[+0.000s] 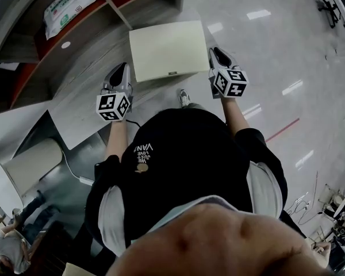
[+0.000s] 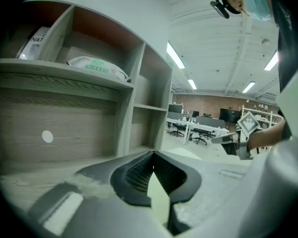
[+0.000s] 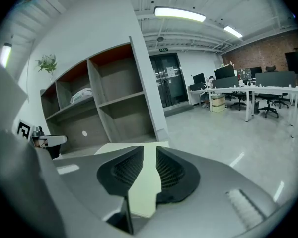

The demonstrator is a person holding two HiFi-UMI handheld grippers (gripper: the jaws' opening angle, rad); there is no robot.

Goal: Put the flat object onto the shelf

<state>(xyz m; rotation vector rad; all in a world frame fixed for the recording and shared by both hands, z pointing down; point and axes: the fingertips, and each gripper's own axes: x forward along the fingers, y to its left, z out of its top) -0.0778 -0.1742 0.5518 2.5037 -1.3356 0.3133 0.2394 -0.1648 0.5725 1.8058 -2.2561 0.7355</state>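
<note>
A pale cream flat board (image 1: 168,49) is held level between my two grippers, and its far part reaches over the grey wooden shelf's (image 1: 83,62) lowest board. My left gripper (image 1: 122,76) is shut on the board's left edge; in the left gripper view the board (image 2: 159,197) shows below the closed jaw tips (image 2: 152,155). My right gripper (image 1: 218,56) is at the board's right edge. Its jaws (image 3: 150,150) stand slightly apart, with the board (image 3: 145,187) lying in the gap between them.
A pack of wipes (image 1: 69,7) lies on a higher shelf compartment. A white panel (image 1: 75,125) and a cream cylinder (image 1: 31,165) stand at the lower left. My shoe (image 1: 184,98) is on the glossy floor below the board. Office desks (image 3: 248,90) stand far off.
</note>
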